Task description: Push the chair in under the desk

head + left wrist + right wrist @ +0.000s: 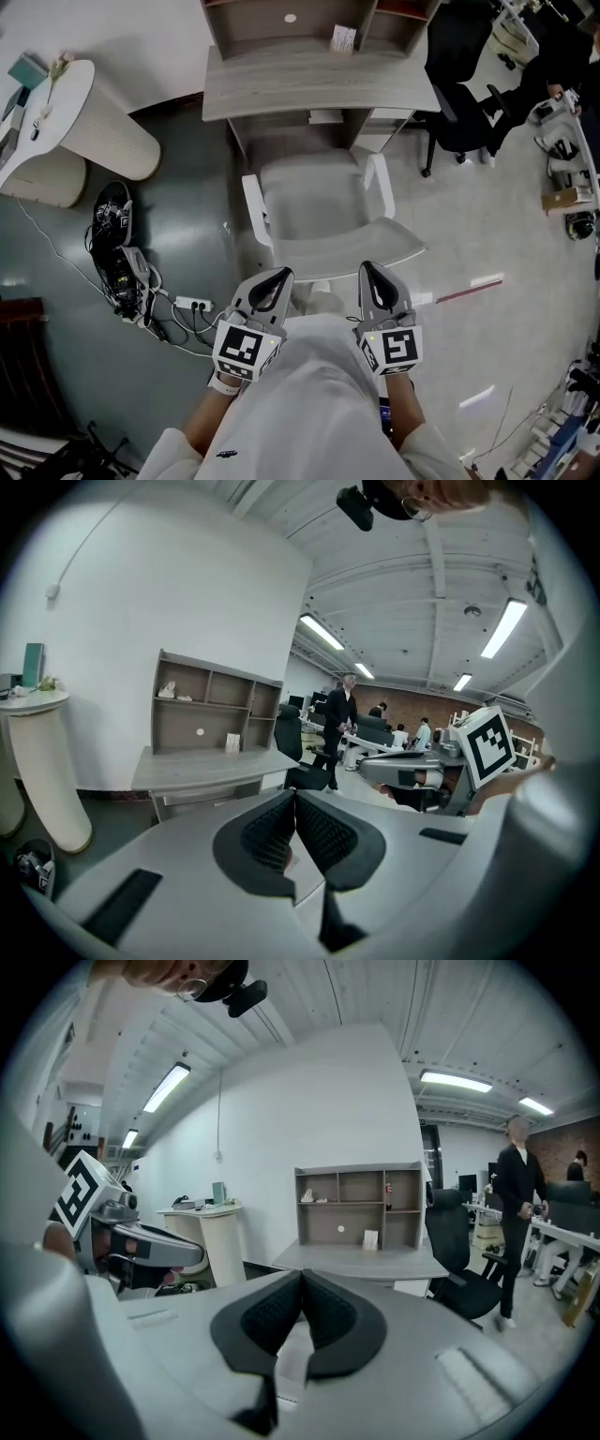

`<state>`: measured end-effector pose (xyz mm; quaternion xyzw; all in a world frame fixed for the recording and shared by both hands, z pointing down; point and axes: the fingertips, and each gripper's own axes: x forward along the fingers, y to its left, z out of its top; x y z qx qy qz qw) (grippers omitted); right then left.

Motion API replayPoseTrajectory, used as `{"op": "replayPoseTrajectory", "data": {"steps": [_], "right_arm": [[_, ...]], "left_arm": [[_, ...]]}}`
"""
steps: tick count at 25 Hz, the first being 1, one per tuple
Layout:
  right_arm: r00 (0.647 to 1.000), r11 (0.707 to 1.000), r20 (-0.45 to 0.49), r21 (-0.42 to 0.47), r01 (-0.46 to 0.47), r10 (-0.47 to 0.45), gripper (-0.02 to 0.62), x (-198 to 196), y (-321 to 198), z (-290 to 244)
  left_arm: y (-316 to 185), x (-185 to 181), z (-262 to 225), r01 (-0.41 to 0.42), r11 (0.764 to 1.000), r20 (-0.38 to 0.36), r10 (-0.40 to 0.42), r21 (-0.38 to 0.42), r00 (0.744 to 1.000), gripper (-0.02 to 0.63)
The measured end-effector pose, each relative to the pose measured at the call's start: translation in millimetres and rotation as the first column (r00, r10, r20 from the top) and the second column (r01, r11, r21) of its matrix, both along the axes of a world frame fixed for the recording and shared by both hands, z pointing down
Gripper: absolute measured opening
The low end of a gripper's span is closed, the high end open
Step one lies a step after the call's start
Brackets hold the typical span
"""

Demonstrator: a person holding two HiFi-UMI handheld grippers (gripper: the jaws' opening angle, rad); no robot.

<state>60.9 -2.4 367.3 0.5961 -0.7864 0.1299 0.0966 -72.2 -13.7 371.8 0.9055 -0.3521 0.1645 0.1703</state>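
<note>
In the head view the desk (319,86) lies at 12 o'clock, with a hutch (309,21) of open compartments along its far edge and a small card (343,38) standing upright in one of them. The chair (323,202) stands straight in front of the desk's opening, in the middle of the view. It is pale grey with 2 white armrests. Its front edge is at the desk's near edge, while most of the seat and the whole backrest are out on the floor (187,216), with the backrest towards us at 6 o'clock.

We hold the left gripper (279,275) at 7 o'clock of the chair and the right gripper (368,268) at 5 o'clock. Both point towards the desk, with their tips at the backrest's near edge. We cannot tell whether they touch it.

In the left gripper view the 2 ribbed black pads (267,832) meet along their length with nothing between them. In the right gripper view the pads (328,1316) are pressed together in the same way and are just as empty.

A black office chair (459,117) stands at 2 o'clock of the desk, well apart from it. A white counter (89,117) with a rounded end stands at 10 o'clock. A power strip (192,304) with tangled cables lies on the floor at 8 o'clock. A person in black (516,1204) stands behind the office chair in the right gripper view.
</note>
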Motion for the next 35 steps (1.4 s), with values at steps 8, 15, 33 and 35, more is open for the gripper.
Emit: {"op": "replayPoseTrajectory", "data": {"steps": [8, 15, 33, 35], "right_arm": [[0.996, 0.994, -0.030, -0.078, 0.078, -0.081, 0.065, 8.5, 6.2, 29.6], [0.965, 0.950, -0.055, -0.198, 0.242, -0.257, 0.123, 10.0, 9.2, 67.9], [0.611, 0.629, -0.223, -0.492, 0.602, -0.759, 0.242, -8.8, 37.9, 187.9], [0.567, 0.607, -0.258, -0.519, 0.602, -0.782, 0.242, -5.3, 39.1, 200.2]], "left_arm": [[13.1, 26.1, 30.8, -0.106, 0.993, 0.057, 0.110, -0.057, 0.992, 0.094], [23.9, 44.8, 72.9, -0.218, 0.967, 0.161, 0.238, -0.131, 0.958, 0.133], [48.1, 63.9, 188.9, -0.389, 0.860, 0.345, 0.494, -0.331, 0.798, 0.230], [50.4, 64.5, 196.9, -0.396, 0.854, 0.353, 0.505, -0.339, 0.787, 0.232]]}}
